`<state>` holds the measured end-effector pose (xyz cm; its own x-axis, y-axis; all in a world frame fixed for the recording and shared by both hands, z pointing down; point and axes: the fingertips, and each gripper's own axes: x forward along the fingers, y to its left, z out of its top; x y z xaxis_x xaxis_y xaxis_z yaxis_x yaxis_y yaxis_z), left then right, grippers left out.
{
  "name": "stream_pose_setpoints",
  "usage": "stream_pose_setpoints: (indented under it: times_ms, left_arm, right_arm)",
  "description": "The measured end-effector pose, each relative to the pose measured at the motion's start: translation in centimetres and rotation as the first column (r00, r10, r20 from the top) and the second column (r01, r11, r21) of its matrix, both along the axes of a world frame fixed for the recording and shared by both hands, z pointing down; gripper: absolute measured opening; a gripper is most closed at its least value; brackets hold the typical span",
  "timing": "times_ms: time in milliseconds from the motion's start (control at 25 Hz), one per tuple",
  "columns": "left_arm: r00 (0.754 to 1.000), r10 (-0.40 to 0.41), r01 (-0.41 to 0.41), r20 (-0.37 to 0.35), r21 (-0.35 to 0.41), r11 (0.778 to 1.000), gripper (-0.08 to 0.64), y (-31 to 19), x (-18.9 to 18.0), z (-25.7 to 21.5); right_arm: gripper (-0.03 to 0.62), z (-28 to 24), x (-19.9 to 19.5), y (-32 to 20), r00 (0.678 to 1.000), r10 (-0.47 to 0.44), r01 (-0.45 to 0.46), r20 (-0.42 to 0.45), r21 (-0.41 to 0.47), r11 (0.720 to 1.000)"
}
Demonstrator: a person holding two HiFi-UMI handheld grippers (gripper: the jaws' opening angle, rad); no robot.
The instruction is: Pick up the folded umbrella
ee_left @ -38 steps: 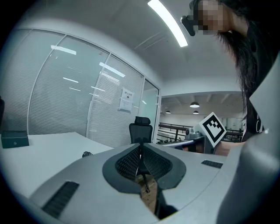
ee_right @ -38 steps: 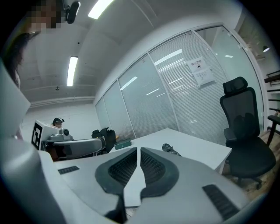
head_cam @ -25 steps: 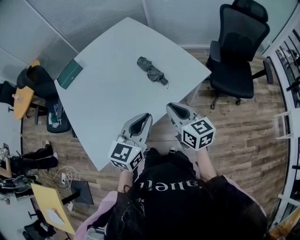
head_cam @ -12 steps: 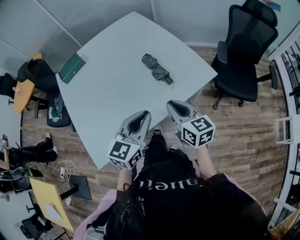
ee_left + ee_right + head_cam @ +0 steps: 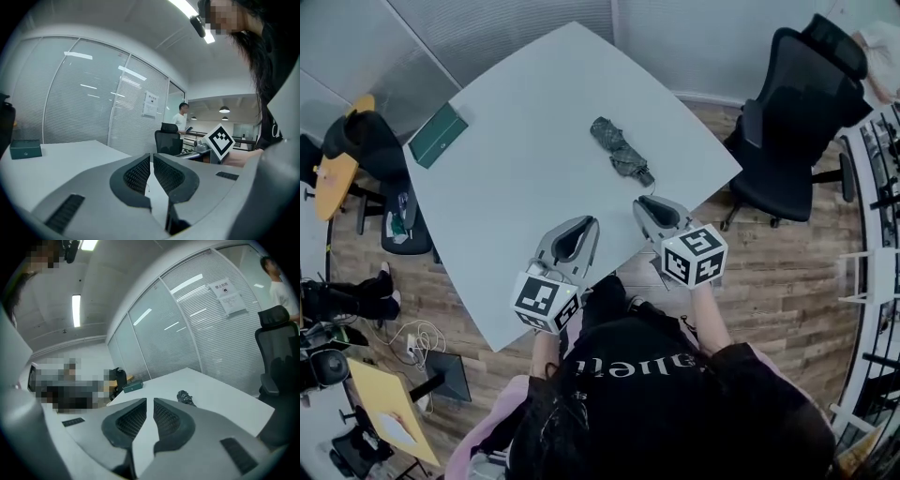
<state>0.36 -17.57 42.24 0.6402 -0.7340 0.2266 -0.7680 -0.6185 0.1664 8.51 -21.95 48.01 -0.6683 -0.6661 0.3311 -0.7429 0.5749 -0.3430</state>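
A dark green box (image 5: 438, 135) lies at the tabletop's (image 5: 516, 197) left corner; a black office chair (image 5: 797, 122) stands beyond its right corner.

1. From head height we look steeply down on the whole pale grey table (image 5: 506, 216), above its near corner.
2. Our left gripper view skims low across it toward the black office chair (image 5: 167, 140).
3. Our right gripper view, equally low, shares the dark folded fabric umbrella (image 5: 185, 398) with the overhead one.
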Motion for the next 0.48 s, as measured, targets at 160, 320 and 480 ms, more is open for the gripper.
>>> stream_pose_setpoints:
  times_ms: [160, 320, 480]
  left_arm:
    - [1.000, -0.014, 0.014, -0.006, -0.002, 1.000, 0.038, -2.2, -1.2, 0.3]
    - [0.999, -0.039, 0.039, -0.024, -0.007, 0.999, 0.038, -4.1, -2.6, 0.5]
    - [0.997, -0.064, 0.063, -0.038, -0.022, 0.998, 0.038, -5.5, -4.0, 1.2]
  right_arm:
    - [0.034, 1.7, -0.6, -3.3, 0.999, -0.008, 0.007, -0.054, -0.018, 1.000]
    - [0.045, 4.3, -1.0, -6.8, 0.992, -0.025, 0.019, -0.124, -0.051, 0.999]
    - [0.117, 7.7, -1.5, -10.5, 0.979, -0.056, 0.037, -0.197, -0.101, 0.994]
